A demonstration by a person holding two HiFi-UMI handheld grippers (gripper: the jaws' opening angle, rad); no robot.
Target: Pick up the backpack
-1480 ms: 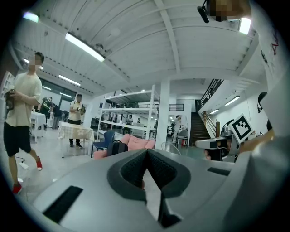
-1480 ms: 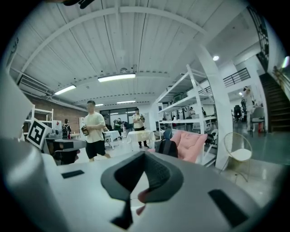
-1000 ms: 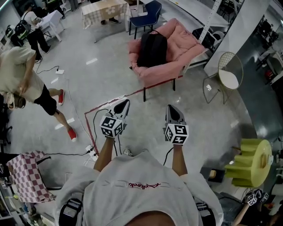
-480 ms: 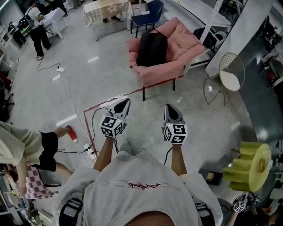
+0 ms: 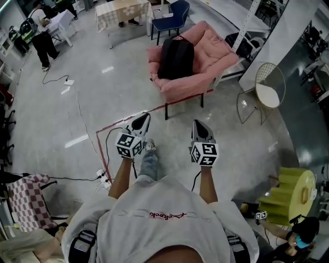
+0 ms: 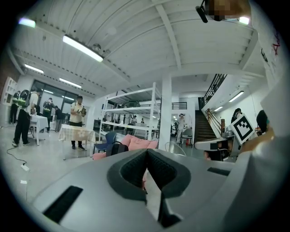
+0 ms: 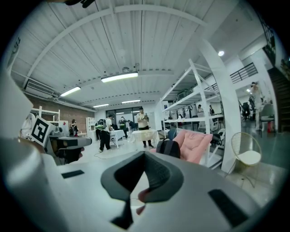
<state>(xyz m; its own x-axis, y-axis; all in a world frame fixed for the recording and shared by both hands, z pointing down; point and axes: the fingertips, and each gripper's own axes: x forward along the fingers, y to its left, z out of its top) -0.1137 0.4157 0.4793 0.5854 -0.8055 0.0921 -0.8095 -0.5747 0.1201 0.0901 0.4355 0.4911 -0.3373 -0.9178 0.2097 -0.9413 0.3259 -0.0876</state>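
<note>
A black backpack stands upright on the seat of a pink armchair, across the floor from me. Both grippers are held out over the floor, well short of the chair. My left gripper has its jaws shut with nothing between them, and so does my right gripper. In the left gripper view the backpack shows small just above the shut left gripper. From the right gripper view the backpack sits against the pink cushion, beyond the shut right gripper.
Red tape and cables with a power strip lie on the floor ahead. A wire chair stands right, a blue chair and clothed table behind. A checkered stool is lower left, a yellow-green object lower right.
The person in beige who crossed at the left has left the view. Both grippers have moved a little forward with me towards the armchair, jaws unchanged.
</note>
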